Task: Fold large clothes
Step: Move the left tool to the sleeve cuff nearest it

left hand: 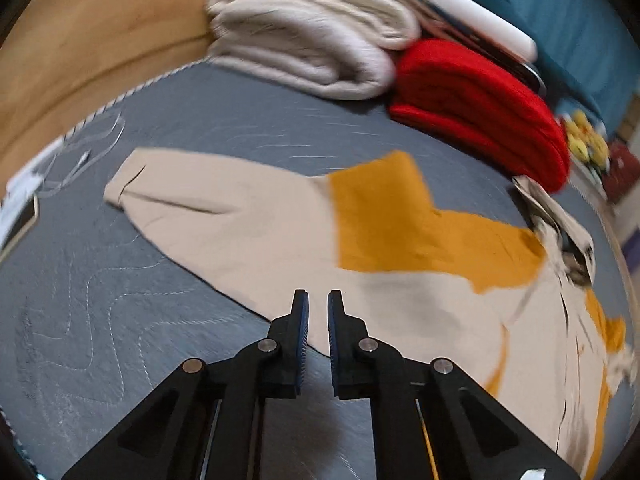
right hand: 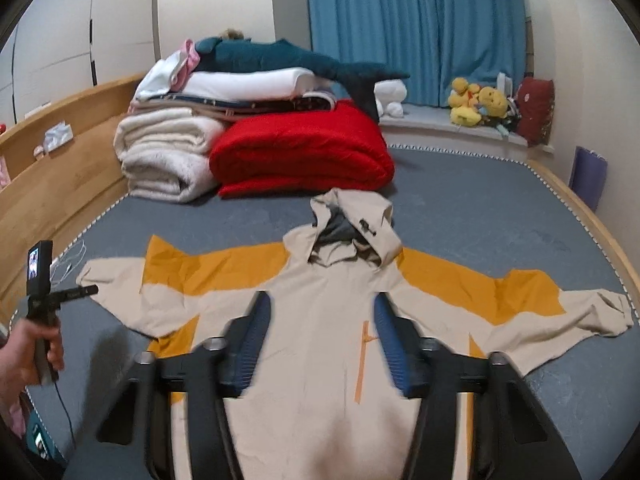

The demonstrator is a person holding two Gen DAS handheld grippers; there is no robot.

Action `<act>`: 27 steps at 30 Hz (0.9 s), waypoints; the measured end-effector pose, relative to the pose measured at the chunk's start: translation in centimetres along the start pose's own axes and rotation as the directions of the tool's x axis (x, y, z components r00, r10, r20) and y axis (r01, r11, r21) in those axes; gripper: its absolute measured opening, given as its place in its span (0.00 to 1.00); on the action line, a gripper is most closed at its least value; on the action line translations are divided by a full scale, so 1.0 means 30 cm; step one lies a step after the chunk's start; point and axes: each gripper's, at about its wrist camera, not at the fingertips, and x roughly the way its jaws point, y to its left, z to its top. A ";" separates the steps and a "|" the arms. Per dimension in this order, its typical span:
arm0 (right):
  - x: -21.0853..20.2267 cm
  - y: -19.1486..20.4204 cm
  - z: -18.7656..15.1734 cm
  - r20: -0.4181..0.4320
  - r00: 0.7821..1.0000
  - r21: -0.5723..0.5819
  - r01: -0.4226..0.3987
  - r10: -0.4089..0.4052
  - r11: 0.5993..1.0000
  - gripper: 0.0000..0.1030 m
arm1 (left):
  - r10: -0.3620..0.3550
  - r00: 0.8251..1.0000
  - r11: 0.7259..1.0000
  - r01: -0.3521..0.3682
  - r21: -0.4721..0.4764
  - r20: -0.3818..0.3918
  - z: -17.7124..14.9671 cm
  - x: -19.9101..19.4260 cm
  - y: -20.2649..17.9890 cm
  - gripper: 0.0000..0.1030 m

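I log one beige-and-mustard hooded jacket [right hand: 320,312], smooth woven cloth spread flat on the quilted grey mattress [right hand: 480,208] (hem cut off below), left gripper [left hand: 318,304] nearly closed on nothing above its sleeve, right gripper [right hand: 320,304] wide apart.

I count one hooded jacket [right hand: 320,320], beige with mustard panels, and it has two sleeves and one hood [right hand: 352,232]. I hold two grippers: my left gripper [left hand: 318,300] and my right gripper [right hand: 320,308], each with two fingers. On the bed there is one red folded blanket [right hand: 300,152], one cream folded blanket [right hand: 164,152] and one blue shark plush [right hand: 296,60]. The yellow plush toys [right hand: 476,104] are a few; I cannot count them exactly.
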 end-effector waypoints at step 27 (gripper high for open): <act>0.236 0.025 -0.085 -0.133 0.991 -0.040 -0.010 0.005 0.999 0.60 | -0.063 0.995 0.823 0.098 -0.560 0.082 0.104 0.353 0.688 0.38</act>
